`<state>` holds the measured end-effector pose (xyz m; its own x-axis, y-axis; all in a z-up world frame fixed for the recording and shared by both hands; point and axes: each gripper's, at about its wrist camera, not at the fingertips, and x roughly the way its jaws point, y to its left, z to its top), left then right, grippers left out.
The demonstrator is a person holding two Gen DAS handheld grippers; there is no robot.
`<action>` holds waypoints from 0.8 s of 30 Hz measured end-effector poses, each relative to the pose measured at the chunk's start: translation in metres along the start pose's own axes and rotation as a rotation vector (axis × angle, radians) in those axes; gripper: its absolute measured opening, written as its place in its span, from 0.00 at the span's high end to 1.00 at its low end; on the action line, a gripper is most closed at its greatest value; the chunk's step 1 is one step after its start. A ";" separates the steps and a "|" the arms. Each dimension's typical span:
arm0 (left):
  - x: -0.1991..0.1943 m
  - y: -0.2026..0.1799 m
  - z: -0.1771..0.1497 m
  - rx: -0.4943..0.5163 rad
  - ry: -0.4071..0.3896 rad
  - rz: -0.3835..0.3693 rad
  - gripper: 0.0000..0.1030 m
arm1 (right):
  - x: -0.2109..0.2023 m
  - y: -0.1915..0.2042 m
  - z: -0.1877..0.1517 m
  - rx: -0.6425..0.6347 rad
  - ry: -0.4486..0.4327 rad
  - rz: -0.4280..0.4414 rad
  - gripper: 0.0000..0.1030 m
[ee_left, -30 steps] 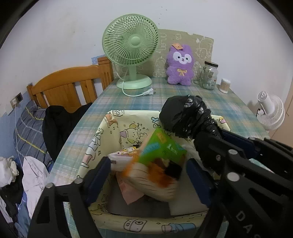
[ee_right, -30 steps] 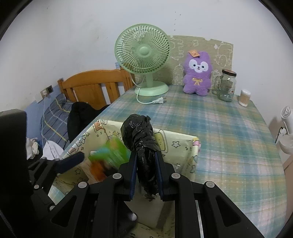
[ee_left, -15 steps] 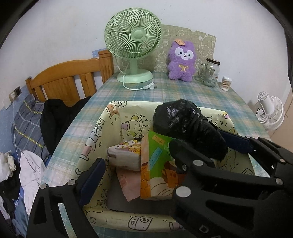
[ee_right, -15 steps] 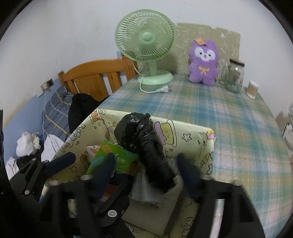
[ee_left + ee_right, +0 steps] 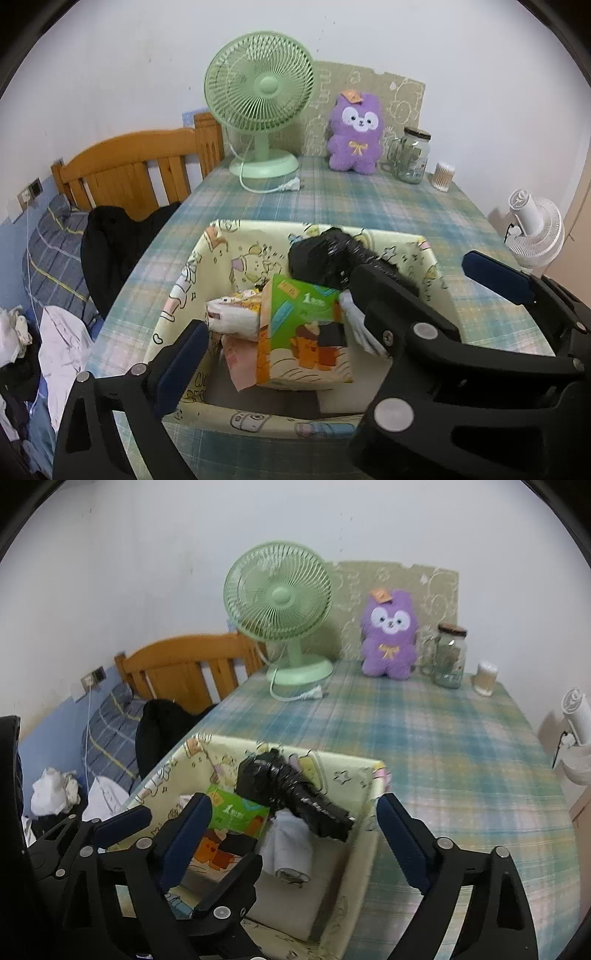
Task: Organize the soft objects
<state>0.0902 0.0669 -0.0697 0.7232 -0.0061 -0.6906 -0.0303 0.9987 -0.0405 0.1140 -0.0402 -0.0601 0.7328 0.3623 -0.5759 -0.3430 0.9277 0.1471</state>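
A yellow cartoon-print fabric box (image 5: 258, 251) stands on the plaid table. In it lie a black plastic bundle (image 5: 291, 794), a green and orange tissue pack (image 5: 303, 332), a small white pack (image 5: 232, 314) and a rolled white cloth (image 5: 291, 845). My right gripper (image 5: 293, 812) hangs over the box's right half, jaws opening; the black bundle lies between its fingers, touching neither pad. My left gripper (image 5: 295, 332) is over the left half, jaws also opening, the tissue pack lying loose below it. The right gripper's fingers (image 5: 495, 275) hide my left gripper's right fingertip.
At the table's far end stand a green fan (image 5: 258, 85), a purple plush (image 5: 354, 136), a glass jar (image 5: 412, 155) and a swab pot (image 5: 443, 175). A wooden headboard (image 5: 140, 166), a black garment (image 5: 110, 240) and a cluttered bed lie left. A white fan (image 5: 535, 232) stands right.
My right gripper went from shut on the black bundle to wide open, and the bundle now rests in the box. The green pack dropped from my left gripper and settled upright.
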 end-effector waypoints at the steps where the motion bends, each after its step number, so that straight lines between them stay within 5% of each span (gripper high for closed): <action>1: -0.002 -0.001 0.000 0.002 -0.007 0.002 0.02 | -0.003 -0.001 0.001 0.003 -0.003 -0.001 0.07; 24: -0.073 -0.058 0.011 0.046 -0.164 -0.031 0.00 | -0.107 -0.049 0.006 0.081 -0.142 -0.116 0.05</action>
<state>0.0468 0.0100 -0.0085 0.8264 -0.0320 -0.5621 0.0226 0.9995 -0.0236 0.0558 -0.1240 -0.0011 0.8421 0.2559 -0.4747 -0.2069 0.9662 0.1537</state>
